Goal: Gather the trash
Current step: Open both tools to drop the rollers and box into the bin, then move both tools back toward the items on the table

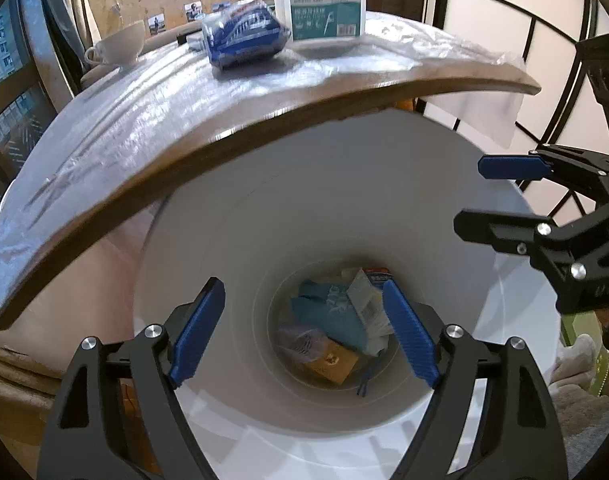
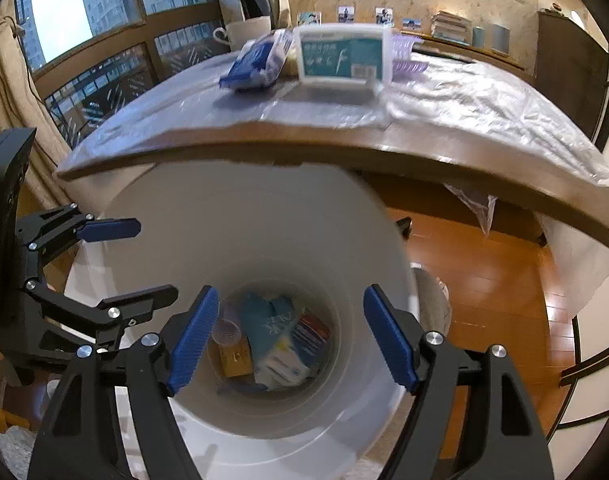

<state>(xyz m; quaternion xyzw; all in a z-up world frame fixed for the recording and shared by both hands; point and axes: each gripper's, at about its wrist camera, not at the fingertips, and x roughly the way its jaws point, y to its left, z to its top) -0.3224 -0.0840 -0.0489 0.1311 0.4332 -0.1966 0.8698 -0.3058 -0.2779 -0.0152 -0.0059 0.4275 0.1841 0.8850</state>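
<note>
Hovering over the white bin (image 1: 264, 208), both grippers sat empty: left gripper (image 1: 304, 332) had its jaws spread wide with nothing between the pads, and the right gripper (image 2: 292, 336) matched it, wide and touching nothing. Bin was parked against the table edge (image 1: 224, 148), probably so items could go straight from tabletop into it. Trash already at the bottom: teal wrapper (image 1: 328, 312), yellow-brown carton (image 1: 336, 364), white paper packet (image 1: 368, 300), roughly dead centre in both wrist views. Still on the table at 12 o'clock from the bin: blue packet (image 2: 260, 60) and the white floss-pick box (image 2: 344, 58), just beside each other, with a purple ribbed item (image 2: 408, 56) at the box's 3 o'clock and a white cup (image 2: 244, 32) at 11 o'clock behind them. Clear plastic sheet (image 2: 464, 92) covered the tabletop. My read: collection partly done, and whether the remaining table items count as trash I couldn't tell.
</note>
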